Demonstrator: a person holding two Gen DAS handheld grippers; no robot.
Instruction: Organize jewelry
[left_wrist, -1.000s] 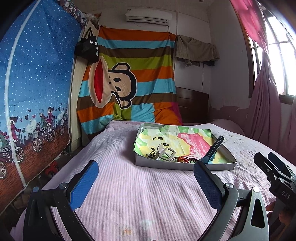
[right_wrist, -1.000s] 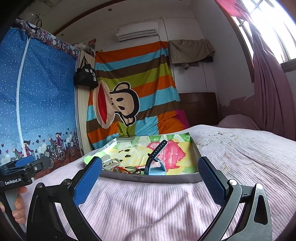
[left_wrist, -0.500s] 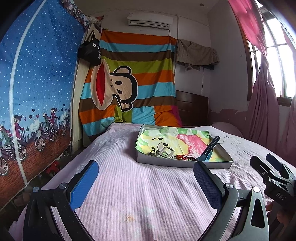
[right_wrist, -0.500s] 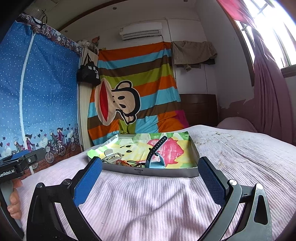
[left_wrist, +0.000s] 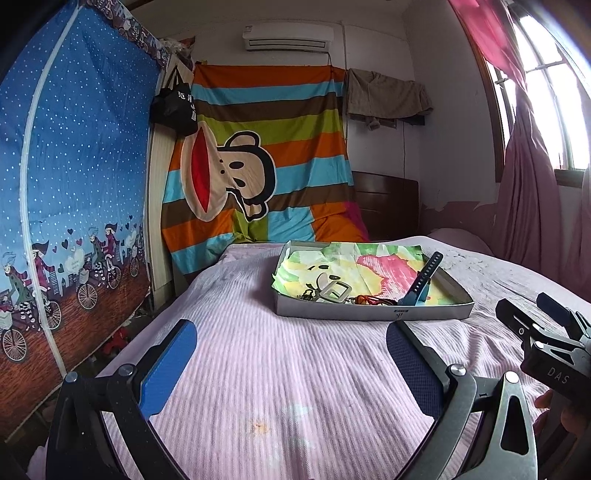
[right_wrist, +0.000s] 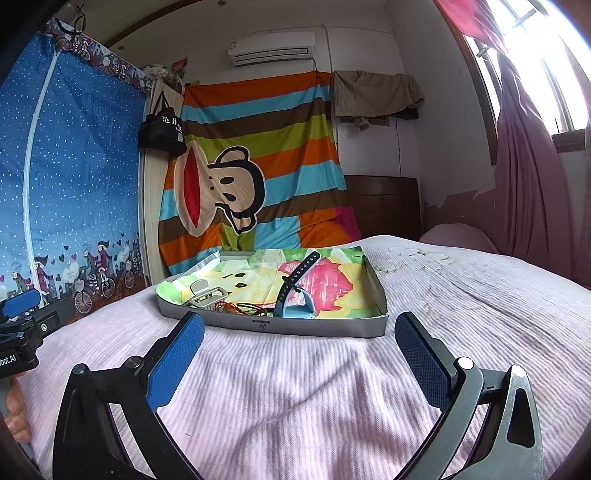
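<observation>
A shallow grey tray (left_wrist: 373, 314) (right_wrist: 295, 326) lined with a colourful cloth sits on the pink bed. In it lie a dark watch band on a light blue piece (left_wrist: 424, 275) (right_wrist: 295, 295), a silver hair clip (left_wrist: 334, 290) (right_wrist: 207, 293), and a tangle of red cord and small trinkets (left_wrist: 369, 300) (right_wrist: 240, 308). My left gripper (left_wrist: 291, 365) is open and empty, short of the tray's near side. My right gripper (right_wrist: 299, 354) is open and empty, also short of the tray. Each gripper shows at the edge of the other's view.
The pink ribbed bedspread (left_wrist: 277, 369) covers the bed. A blue printed curtain (left_wrist: 66, 184) hangs at the left, past the bed's edge. A striped monkey cloth (left_wrist: 258, 177) and dark headboard (left_wrist: 388, 203) stand behind. A pink curtain (left_wrist: 528, 192) hangs at the right by the window.
Both grippers have drawn back and tilted up a little, so the tray looks smaller and farther. Both stay open and empty.
</observation>
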